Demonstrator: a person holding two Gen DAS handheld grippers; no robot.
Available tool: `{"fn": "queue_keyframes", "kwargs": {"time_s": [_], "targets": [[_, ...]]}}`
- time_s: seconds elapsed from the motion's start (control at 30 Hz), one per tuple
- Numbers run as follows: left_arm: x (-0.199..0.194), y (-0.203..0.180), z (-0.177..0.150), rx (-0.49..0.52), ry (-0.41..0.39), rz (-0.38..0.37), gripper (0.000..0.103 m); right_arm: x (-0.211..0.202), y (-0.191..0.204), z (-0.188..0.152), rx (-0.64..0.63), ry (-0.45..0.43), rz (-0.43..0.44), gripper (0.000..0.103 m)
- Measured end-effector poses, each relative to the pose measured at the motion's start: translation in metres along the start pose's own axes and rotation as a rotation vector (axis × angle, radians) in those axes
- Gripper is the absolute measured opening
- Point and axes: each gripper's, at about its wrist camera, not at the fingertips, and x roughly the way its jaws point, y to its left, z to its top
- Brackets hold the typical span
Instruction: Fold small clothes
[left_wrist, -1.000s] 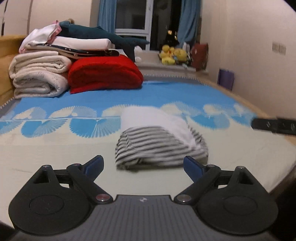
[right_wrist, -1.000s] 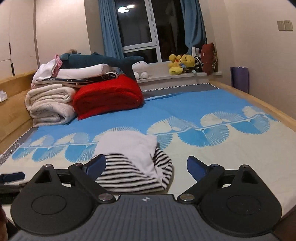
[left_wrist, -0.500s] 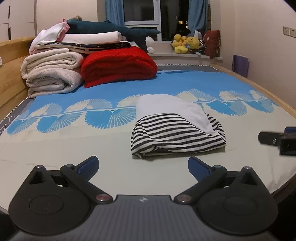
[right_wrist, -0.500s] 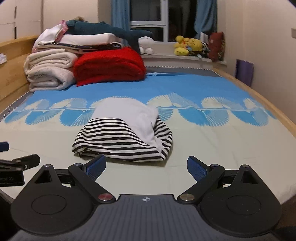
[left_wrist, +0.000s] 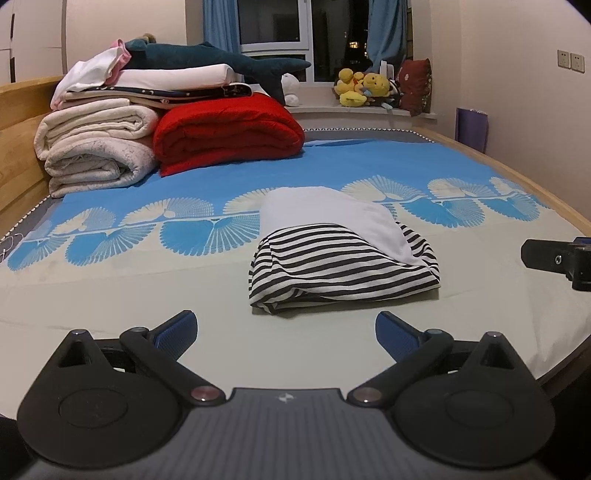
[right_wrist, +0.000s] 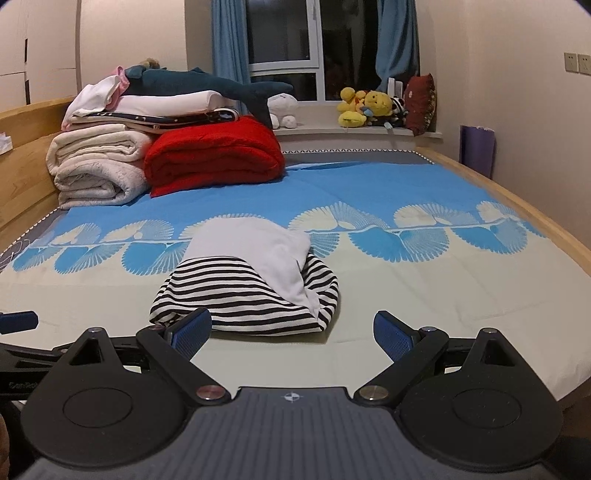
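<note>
A folded black-and-white striped garment (left_wrist: 343, 269) with a white panel on top lies on the bed's cream sheet; it also shows in the right wrist view (right_wrist: 247, 291). My left gripper (left_wrist: 286, 332) is open and empty, just in front of the garment, not touching it. My right gripper (right_wrist: 291, 332) is open and empty, close in front of the garment; its left fingertip (right_wrist: 192, 332) overlaps the garment's near corner in the view. The right gripper's tip shows at the right edge of the left wrist view (left_wrist: 554, 258).
Folded white blankets (left_wrist: 96, 147) and a red blanket (left_wrist: 225, 133) are stacked at the head of the bed, with a plush shark (left_wrist: 218, 62) on top. Plush toys (left_wrist: 362, 88) sit on the windowsill. The wooden bed edge (right_wrist: 517, 206) runs along the right.
Both grippers have pulled back and steadied, so the folded garment now sits level and centred ahead of them. Both stay open and empty. The garment has not moved.
</note>
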Motion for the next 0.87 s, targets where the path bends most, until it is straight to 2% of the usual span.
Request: {"fn": "queue_keyframes", "kwargs": {"time_s": [0.7,0.87], "targets": [[-0.0008,0.0012,0.0001,-0.017,-0.01,-0.013,0.103,-0.0008,0.0045,-0.0015,-0.022,0.011,0.007,0.095],[-0.0028,-0.0031,-0.0014,0.011,-0.028,-0.024,0.103,0.0023,0.0031,-0.0012,-0.015,0.005,0.002,0.095]]}}
